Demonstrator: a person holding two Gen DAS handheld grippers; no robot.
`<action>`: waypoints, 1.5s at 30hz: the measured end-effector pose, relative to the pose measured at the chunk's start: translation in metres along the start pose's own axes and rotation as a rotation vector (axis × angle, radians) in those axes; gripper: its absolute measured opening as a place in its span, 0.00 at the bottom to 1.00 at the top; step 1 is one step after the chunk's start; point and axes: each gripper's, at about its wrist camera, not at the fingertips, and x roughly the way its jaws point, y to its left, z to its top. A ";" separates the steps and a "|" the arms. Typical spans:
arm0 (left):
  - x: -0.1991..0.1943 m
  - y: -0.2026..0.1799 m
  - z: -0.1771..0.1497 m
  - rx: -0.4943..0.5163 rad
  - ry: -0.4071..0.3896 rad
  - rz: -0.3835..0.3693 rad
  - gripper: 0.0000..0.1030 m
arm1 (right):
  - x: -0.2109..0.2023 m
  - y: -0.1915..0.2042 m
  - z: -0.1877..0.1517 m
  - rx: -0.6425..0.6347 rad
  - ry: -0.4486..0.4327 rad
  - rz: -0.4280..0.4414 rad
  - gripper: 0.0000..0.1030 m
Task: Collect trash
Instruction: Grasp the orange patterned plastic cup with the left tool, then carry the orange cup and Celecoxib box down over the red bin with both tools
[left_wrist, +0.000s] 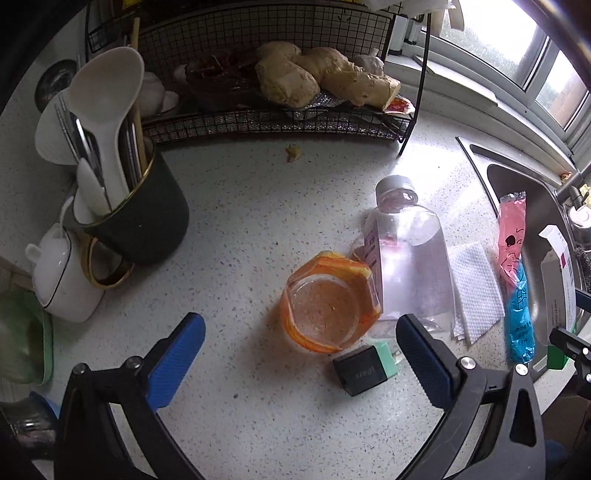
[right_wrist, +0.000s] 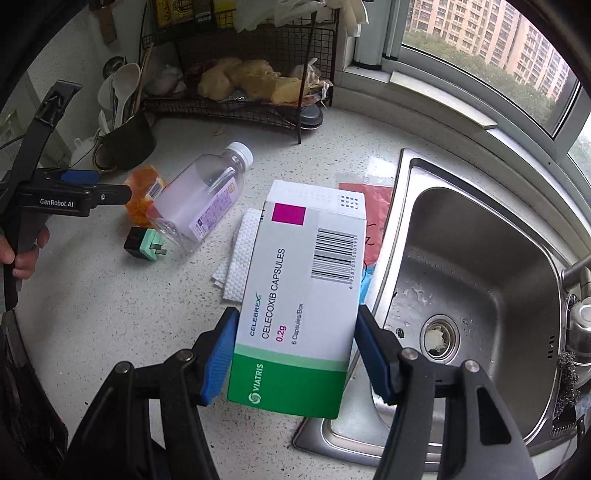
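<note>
One medicine carton (right_wrist: 299, 295) sits clamped across its long sides in the right gripper (right_wrist: 295, 354), near the sink (right_wrist: 480, 229); it looks light and crushable (thin card). Left gripper (left_wrist: 301, 354) hangs open above the orange cup (left_wrist: 327, 306) left of the plastic bottle (left_wrist: 410, 251).

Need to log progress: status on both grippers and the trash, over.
Right gripper shut on white-green cardboard medicine box. Left gripper open above orange plastic cup. Nothing blocking.

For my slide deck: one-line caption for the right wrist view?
Right gripper clamps a medicine box between counter and steel sink; plastic bottle lies beyond.
</note>
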 end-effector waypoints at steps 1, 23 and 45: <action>0.004 -0.001 0.001 0.006 0.007 -0.003 1.00 | 0.000 -0.002 -0.001 0.006 0.004 -0.005 0.58; 0.028 0.012 0.004 0.004 0.044 -0.036 0.62 | 0.009 -0.010 0.004 0.053 0.034 0.000 0.58; -0.108 -0.106 -0.087 0.034 -0.103 -0.010 0.62 | -0.068 -0.022 -0.054 -0.039 -0.086 0.093 0.58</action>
